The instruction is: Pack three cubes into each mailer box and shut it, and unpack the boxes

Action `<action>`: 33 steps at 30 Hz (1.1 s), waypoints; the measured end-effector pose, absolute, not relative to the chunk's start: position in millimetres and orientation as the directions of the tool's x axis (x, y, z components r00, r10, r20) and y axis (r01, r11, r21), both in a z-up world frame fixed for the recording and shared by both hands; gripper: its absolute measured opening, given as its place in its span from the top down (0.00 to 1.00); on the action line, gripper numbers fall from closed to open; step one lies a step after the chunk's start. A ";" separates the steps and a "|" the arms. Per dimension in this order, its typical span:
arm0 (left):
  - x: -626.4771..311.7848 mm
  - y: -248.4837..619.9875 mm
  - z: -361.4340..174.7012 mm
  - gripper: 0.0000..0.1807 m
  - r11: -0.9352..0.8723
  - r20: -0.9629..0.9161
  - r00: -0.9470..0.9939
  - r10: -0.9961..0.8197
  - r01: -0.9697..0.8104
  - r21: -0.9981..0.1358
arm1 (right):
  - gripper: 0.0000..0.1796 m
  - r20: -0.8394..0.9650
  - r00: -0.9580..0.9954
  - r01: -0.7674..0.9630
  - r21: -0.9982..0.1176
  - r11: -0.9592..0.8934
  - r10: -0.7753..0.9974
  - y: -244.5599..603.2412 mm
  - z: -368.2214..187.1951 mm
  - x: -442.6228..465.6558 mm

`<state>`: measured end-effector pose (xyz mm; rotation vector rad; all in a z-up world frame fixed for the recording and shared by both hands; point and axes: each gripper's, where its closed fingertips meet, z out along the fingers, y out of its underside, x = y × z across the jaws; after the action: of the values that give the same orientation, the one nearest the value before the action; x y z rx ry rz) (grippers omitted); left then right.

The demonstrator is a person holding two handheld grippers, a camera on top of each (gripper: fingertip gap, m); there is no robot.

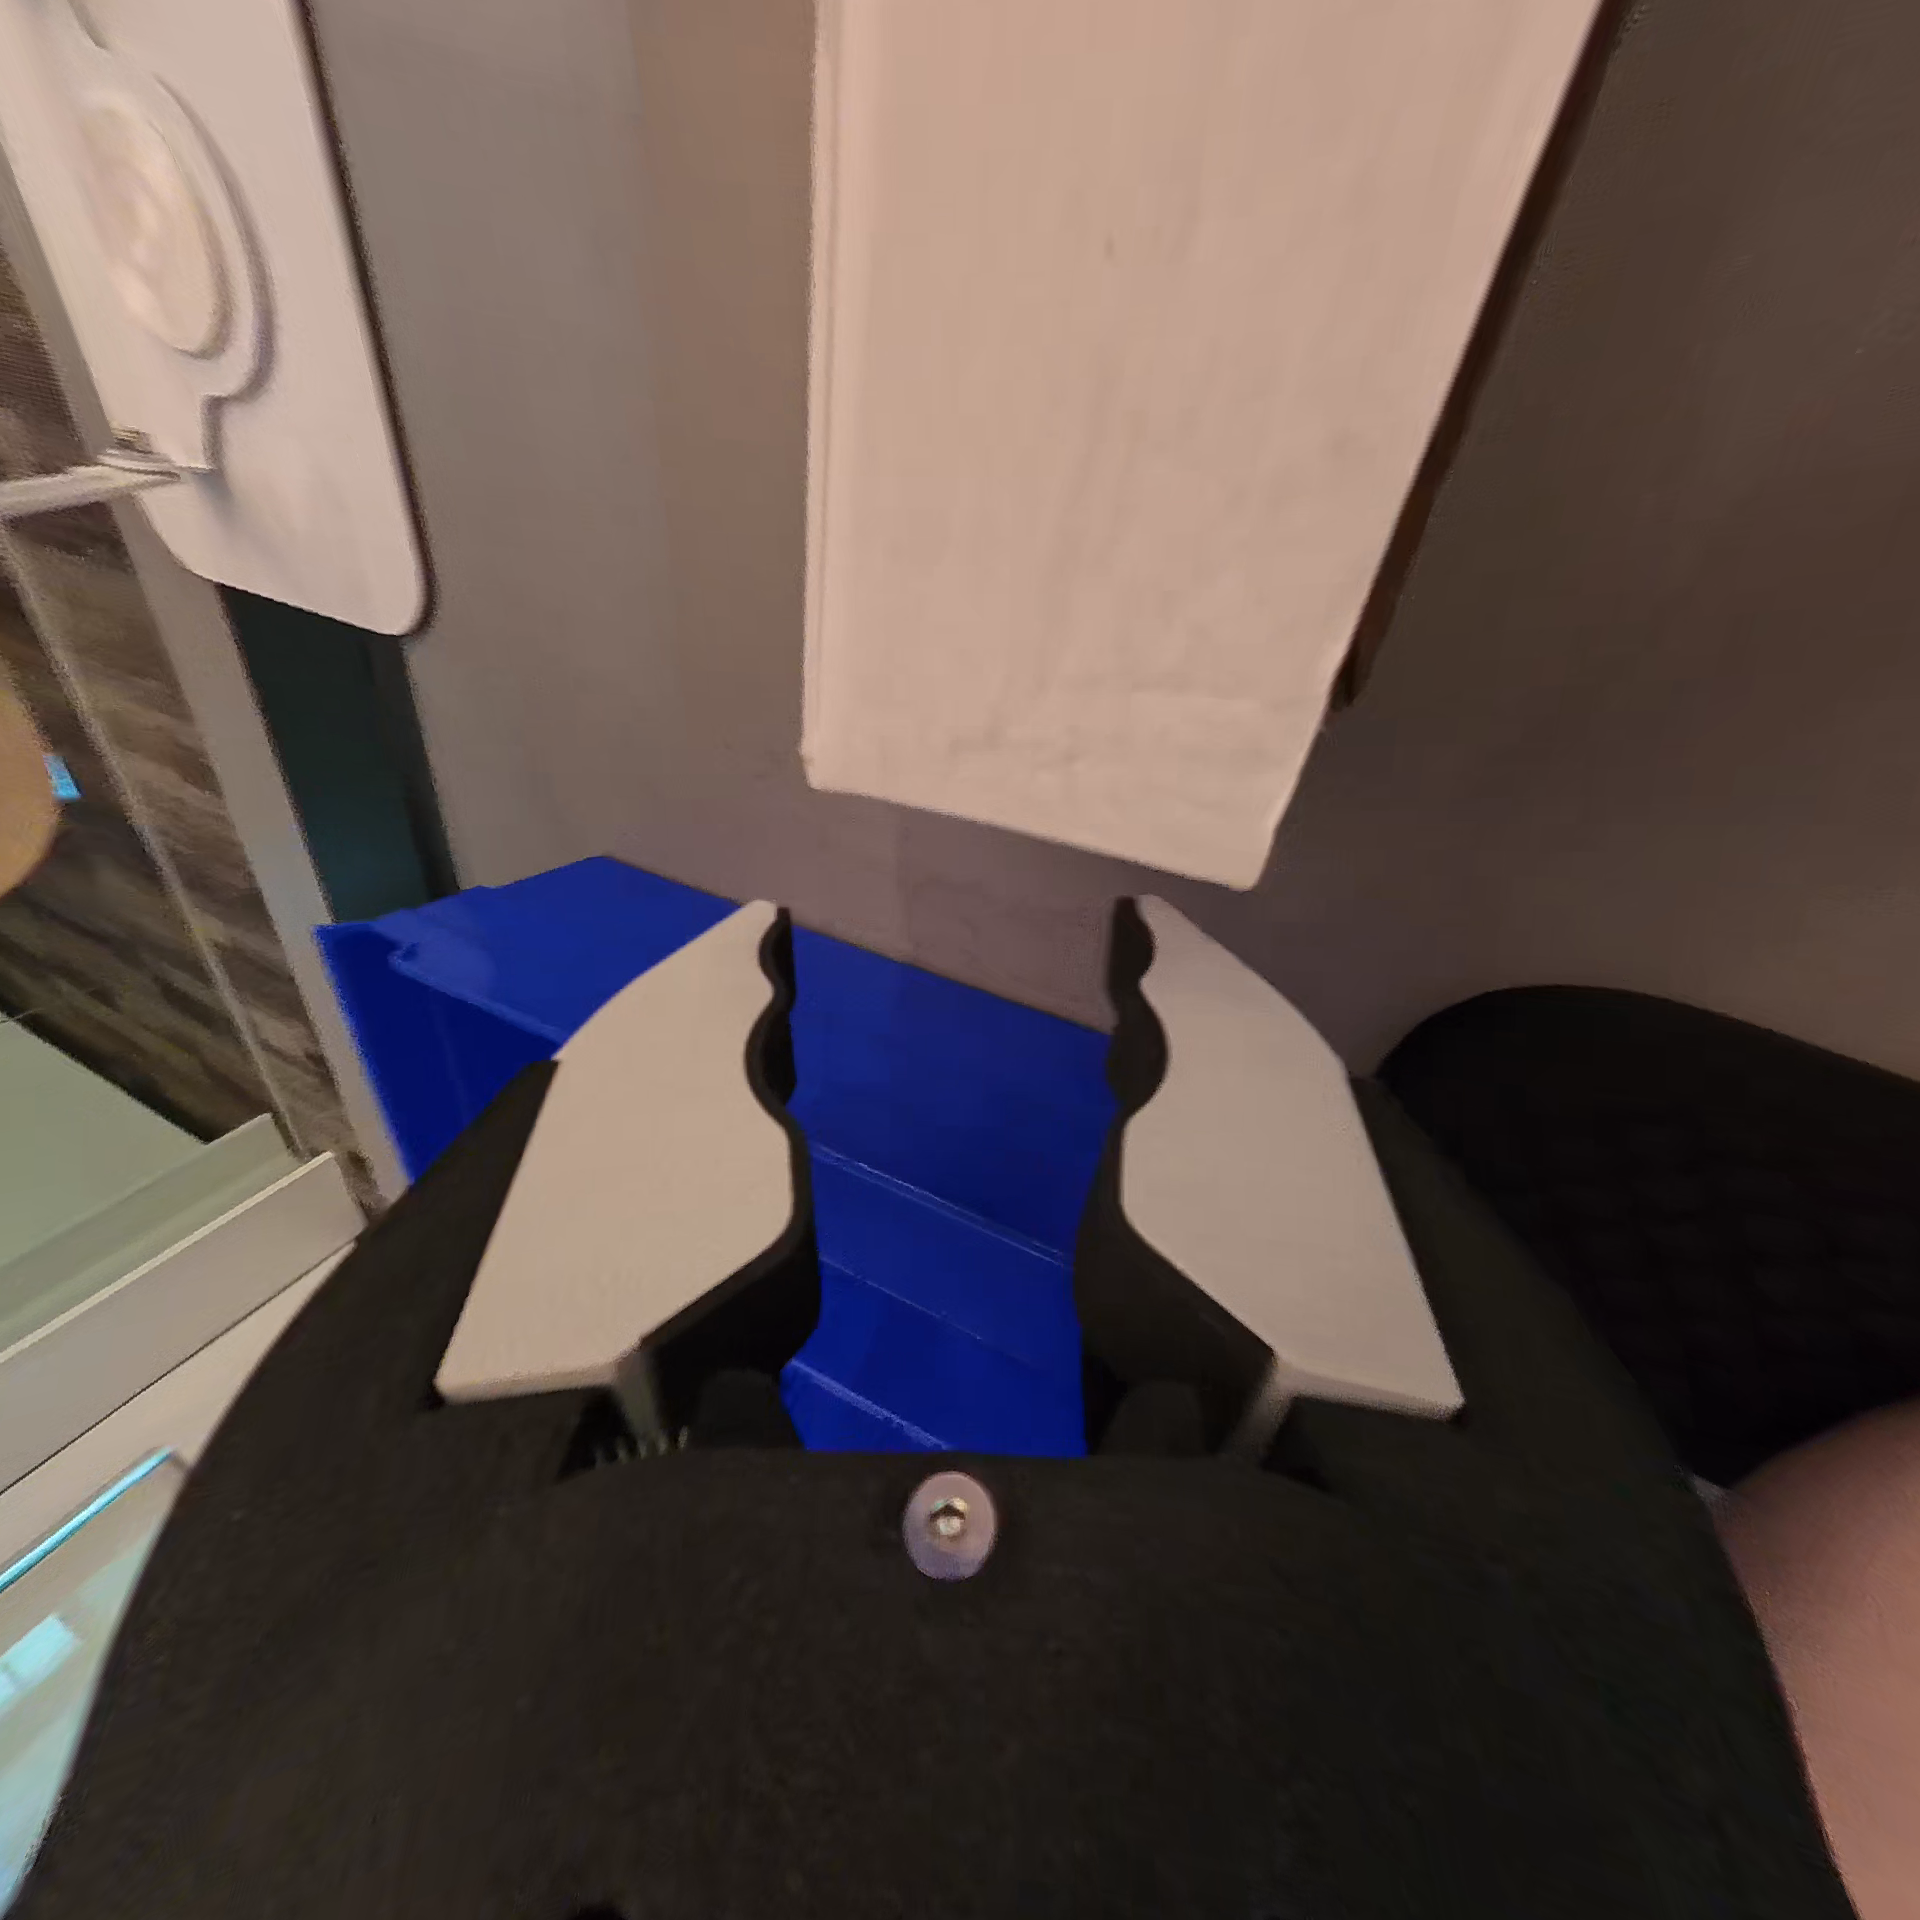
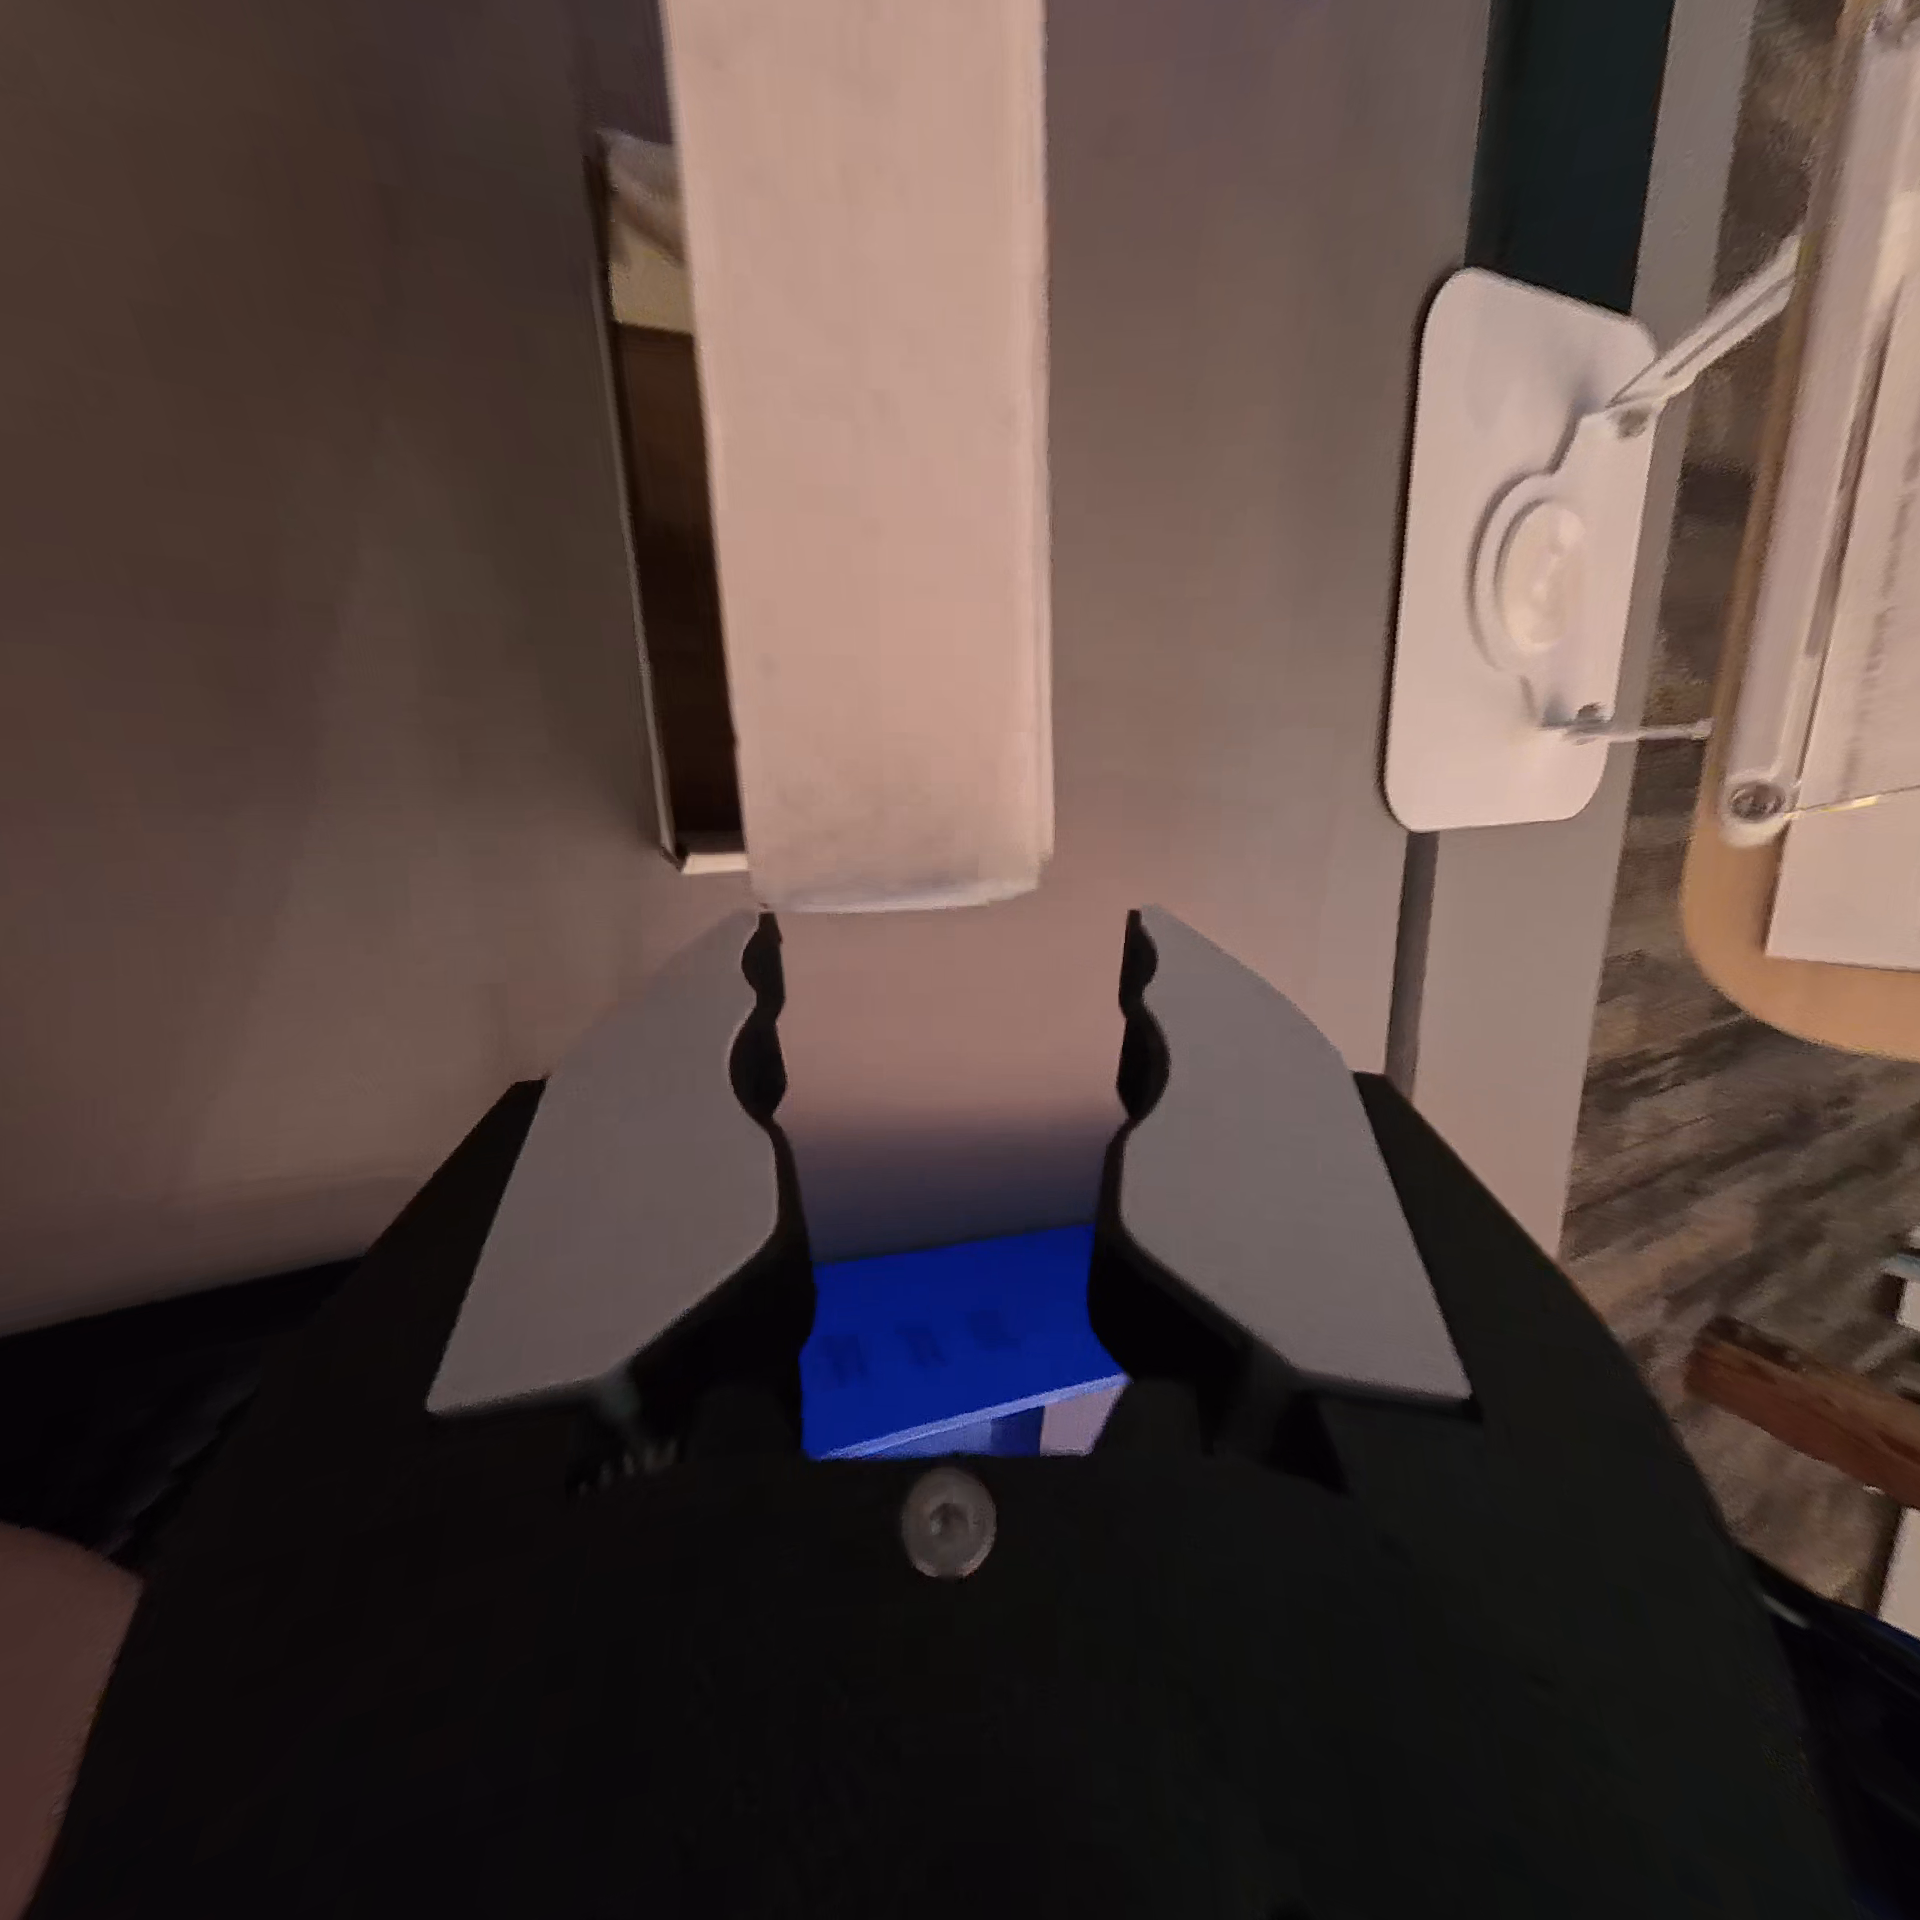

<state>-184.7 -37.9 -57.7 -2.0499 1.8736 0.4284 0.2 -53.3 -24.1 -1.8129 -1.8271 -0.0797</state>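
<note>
My left tool (image 1: 951,914) points forward over the grey table (image 1: 623,520), its two fingers spread apart with nothing between them. The fingers (image 1: 644,1174) are flat grey plates with black, wavy-edged inner pads, set in a matte black body with one small silver screw at its centre. Just past the tips, in the upper middle of the frame, lies a white mailer box (image 1: 1091,416): smooth cardboard, a long rectangular face, a dark brown edge showing on its right side. Below the tips, at centre left, sits a blue bin (image 1: 935,1091) of glossy hard plastic with stepped ridges. A white plastic mount (image 1: 208,312) with a round raised boss fills the upper left, and a dark rounded shape lies at the right edge.

My right tool (image 2: 951,920) is posed the same way, released and empty. Its left fingertip is very near the bottom corner of the mailer box (image 2: 873,468), which runs up the middle of the frame as a tall white slab; whether they touch I cannot tell. To its left a brown cardboard interior shows. Low between the fingers is the blue bin (image 2: 935,1340). A white mount (image 2: 1496,561) with a clear plastic arm sits at right.

I see no cubes in either view.
</note>
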 end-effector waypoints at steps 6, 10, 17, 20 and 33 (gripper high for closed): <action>-158.7 -47.6 -45.4 0.56 0.000 -0.481 0.046 -0.876 -0.996 -0.094 | 0.62 0.478 -0.001 0.934 -0.314 0.171 0.879 -64.8 -19.5 -17.2; -145.6 -49.5 -42.9 0.61 0.068 -0.497 0.004 -0.868 -0.990 -0.126 | 0.63 0.445 0.009 0.922 -0.351 0.165 0.896 -62.3 -23.1 -19.0; -147.1 -44.0 -46.7 0.67 0.090 -0.505 -0.021 -0.863 -0.990 -0.112 | 0.67 0.376 0.011 0.924 -0.357 0.134 0.926 -60.0 -35.6 -17.2; -147.7 -51.5 -49.6 0.67 0.090 -0.466 -0.027 -0.885 -0.989 -0.115 | 0.67 0.327 0.008 0.921 -0.372 0.120 0.945 -67.3 -37.0 -18.2; -151.6 -83.3 -74.8 0.63 0.095 -0.252 -0.078 -0.965 -0.994 -0.058 | 0.64 0.072 -0.022 0.936 -0.349 0.046 0.997 -97.5 -59.6 -20.4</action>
<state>-151.6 -83.3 -74.8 -1.9637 2.1451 0.1878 -20.4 -97.5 -59.6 -1.9630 -2.0328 0.2932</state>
